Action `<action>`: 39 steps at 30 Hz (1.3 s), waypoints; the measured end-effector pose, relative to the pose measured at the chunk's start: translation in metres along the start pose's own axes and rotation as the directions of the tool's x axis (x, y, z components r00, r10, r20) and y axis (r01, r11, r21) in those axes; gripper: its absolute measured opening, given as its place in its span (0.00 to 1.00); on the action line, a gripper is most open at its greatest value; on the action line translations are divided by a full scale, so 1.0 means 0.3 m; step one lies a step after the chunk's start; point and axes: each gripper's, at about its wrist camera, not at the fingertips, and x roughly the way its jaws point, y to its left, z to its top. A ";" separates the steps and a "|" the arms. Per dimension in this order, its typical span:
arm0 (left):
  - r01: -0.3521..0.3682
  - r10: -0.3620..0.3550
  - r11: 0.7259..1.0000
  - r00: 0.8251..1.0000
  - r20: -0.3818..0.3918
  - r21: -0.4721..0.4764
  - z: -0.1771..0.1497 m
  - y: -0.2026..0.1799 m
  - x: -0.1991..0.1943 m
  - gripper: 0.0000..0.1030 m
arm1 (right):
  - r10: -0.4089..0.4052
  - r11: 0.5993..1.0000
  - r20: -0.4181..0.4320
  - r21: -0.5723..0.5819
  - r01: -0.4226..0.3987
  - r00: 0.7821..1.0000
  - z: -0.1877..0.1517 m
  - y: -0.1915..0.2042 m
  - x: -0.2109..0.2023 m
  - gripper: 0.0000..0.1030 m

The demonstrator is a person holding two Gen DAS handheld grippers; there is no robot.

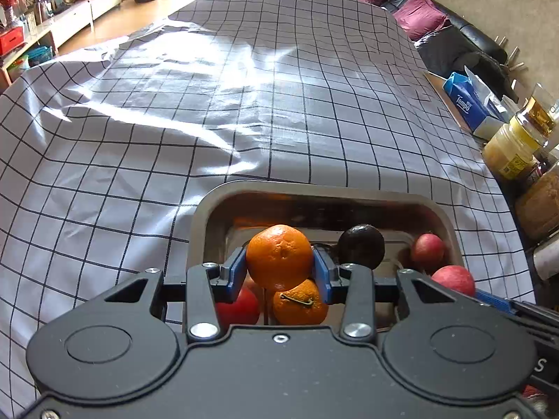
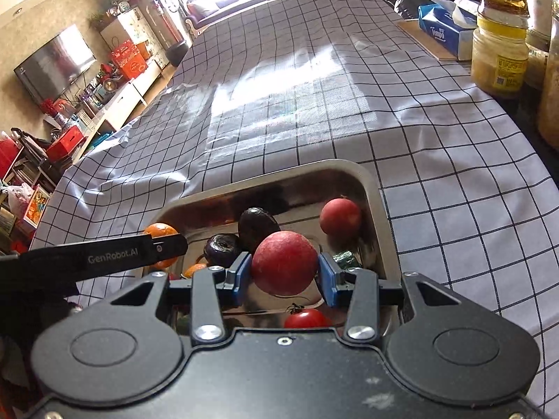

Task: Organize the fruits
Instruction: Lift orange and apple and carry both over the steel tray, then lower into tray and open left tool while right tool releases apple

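Both tools pinch fruit over the metal tray (image 1: 199,216) on the checked tabletop (image 1: 209,122), left tool (image 1: 279,272) clamping an orange (image 1: 279,255), right tool (image 2: 284,276) clamping a red fruit (image 2: 284,262), apparently to drop each into the tray just below the fingertips, beside the second orange (image 1: 300,302) and dark fruit (image 1: 361,246).

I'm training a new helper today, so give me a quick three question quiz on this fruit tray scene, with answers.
1. True or false: the left tongs hold an orange.
2. What do the right tongs grip? A) a red apple B) a dark plum C) a tomato
3. Fill in: the fruit lies in a metal ____ on the checked tablecloth.

Key:
1. True; the blue pads press on both sides of the orange.
2. A; the red apple sits between the pads, above the tomato.
3. Tray; see the metal tray.
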 end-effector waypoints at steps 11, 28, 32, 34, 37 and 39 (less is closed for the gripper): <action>-0.008 0.007 1.000 0.999 0.037 0.023 -0.012 -0.017 -0.013 0.47 | -0.017 0.999 0.023 -0.028 0.018 1.000 -0.014 0.007 -0.005 0.42; -0.071 0.067 0.996 0.994 0.083 0.047 -0.032 -0.037 -0.029 0.48 | -0.018 0.999 0.036 -0.050 0.019 0.999 -0.026 0.023 -0.008 0.42; -0.077 0.073 0.996 0.993 0.089 0.044 -0.033 -0.036 -0.032 0.49 | -0.022 0.998 0.041 -0.057 0.024 0.999 -0.030 0.030 -0.009 0.42; -0.078 0.073 0.996 0.993 0.091 0.045 -0.034 -0.037 -0.034 0.49 | -0.021 0.998 0.045 -0.061 0.024 0.999 -0.031 0.032 -0.010 0.42; -0.080 0.075 0.996 0.993 0.090 0.047 -0.035 -0.039 -0.032 0.49 | -0.014 0.998 0.047 -0.066 0.017 0.999 -0.033 0.034 -0.011 0.43; -0.082 0.078 0.995 0.993 0.090 0.049 -0.036 -0.042 -0.031 0.49 | -0.010 0.997 0.060 -0.071 0.014 0.998 -0.033 0.036 -0.017 0.43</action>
